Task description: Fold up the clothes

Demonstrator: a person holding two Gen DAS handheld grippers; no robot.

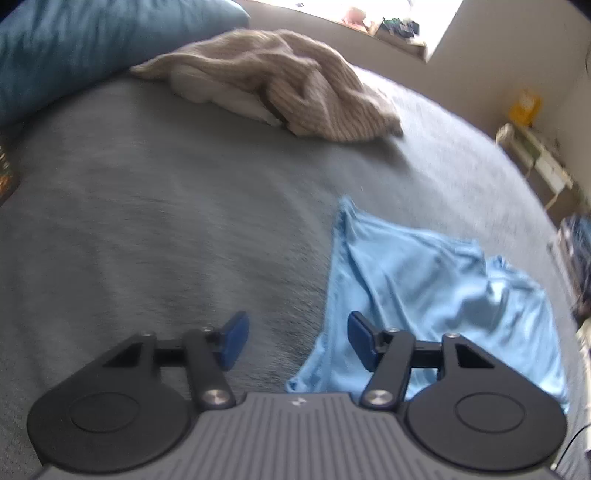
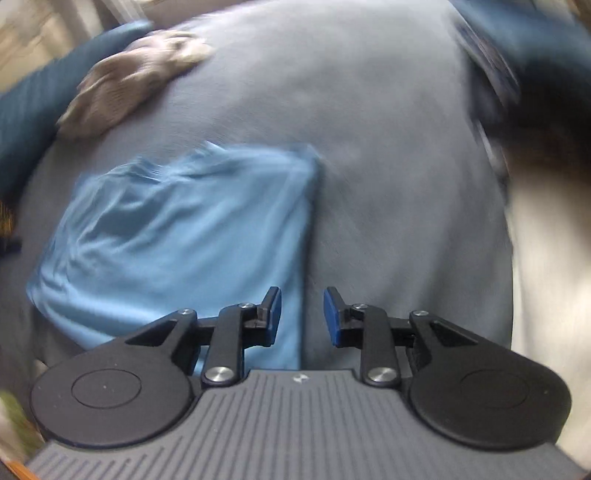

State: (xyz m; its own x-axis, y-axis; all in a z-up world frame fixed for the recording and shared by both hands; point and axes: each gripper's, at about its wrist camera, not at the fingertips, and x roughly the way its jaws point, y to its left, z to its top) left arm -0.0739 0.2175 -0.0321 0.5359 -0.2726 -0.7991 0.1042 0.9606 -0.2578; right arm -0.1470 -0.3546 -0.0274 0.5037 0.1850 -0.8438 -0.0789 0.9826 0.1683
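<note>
grey bed cover [image 1: 166, 206] – teal pillow [image 1: 74, 48]

You see a grey-covered bed [image 1: 147, 192] with a teal pillow [image 1: 92, 44] at its far-left corner, a bright window [image 1: 369, 14] beyond, and pale shelving [image 1: 535, 162] by the wall.

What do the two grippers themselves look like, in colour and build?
Both match: the left gripper and right gripper have blue finger pads on black linkage arms with silver pivot screws, round black discs either side, and a ribbed grey body bearing a small white logo.
</note>
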